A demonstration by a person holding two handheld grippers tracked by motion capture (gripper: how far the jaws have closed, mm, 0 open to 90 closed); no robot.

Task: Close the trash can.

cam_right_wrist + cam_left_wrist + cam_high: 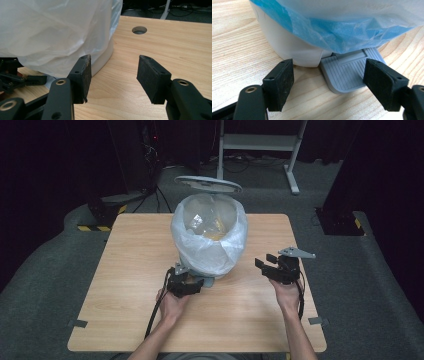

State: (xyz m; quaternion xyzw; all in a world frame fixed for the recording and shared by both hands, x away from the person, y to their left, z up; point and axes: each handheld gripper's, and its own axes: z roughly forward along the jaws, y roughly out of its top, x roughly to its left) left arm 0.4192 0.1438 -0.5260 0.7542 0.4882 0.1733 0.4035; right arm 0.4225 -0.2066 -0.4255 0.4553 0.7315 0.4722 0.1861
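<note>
Pedal bin (pixel 209 251), white, centre of table (pixel 130 285), lined with a plastic bag (pixel 186 232). Lid (pixel 208 183) stands raised at 12 o'clock. Left gripper (pixel 192 281) is at the grey pedal (pixel 347 75), 6 o'clock of the bin, fingers apart and grasping nothing. Right gripper (pixel 266 261) is at 3 o'clock, fingers released, empty. Opening looks done; work on the bag apparently remains. Overhanging bag crowds the pedal.
</note>
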